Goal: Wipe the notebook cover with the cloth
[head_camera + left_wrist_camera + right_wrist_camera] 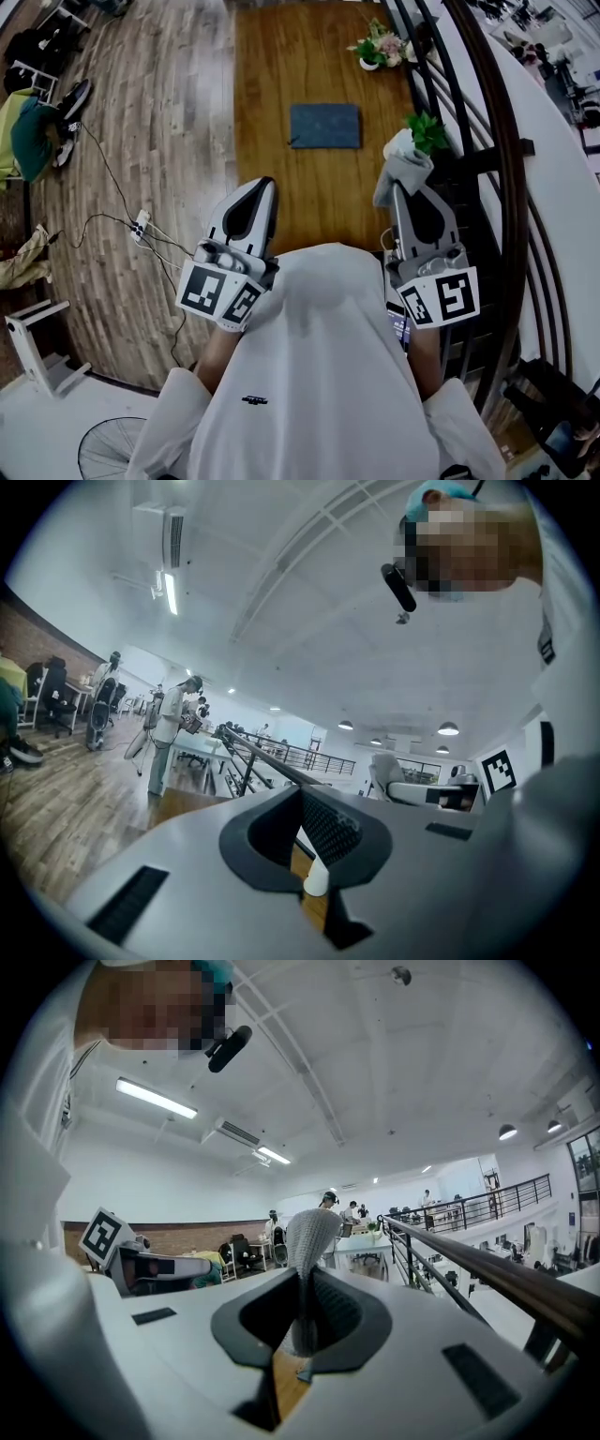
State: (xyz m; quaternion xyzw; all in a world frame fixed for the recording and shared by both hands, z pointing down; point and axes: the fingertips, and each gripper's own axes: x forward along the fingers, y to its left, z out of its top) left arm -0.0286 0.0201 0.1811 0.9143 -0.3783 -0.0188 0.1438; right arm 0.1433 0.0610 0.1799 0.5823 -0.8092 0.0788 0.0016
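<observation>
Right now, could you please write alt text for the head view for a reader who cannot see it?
Seen from above, the right gripper holds a grey cloth pinched in its jaws at the edge of a wooden table, short of a dark blue notebook lying flat. The left gripper is shut and empty beside it.

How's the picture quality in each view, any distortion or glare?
Head view: fisheye curves the dark railing; the blue-grey rectangular notebook looks sharp. Left gripper view: round black vignette, bright ceiling strip light. Right gripper view: grey knitted cloth in focus.
</observation>
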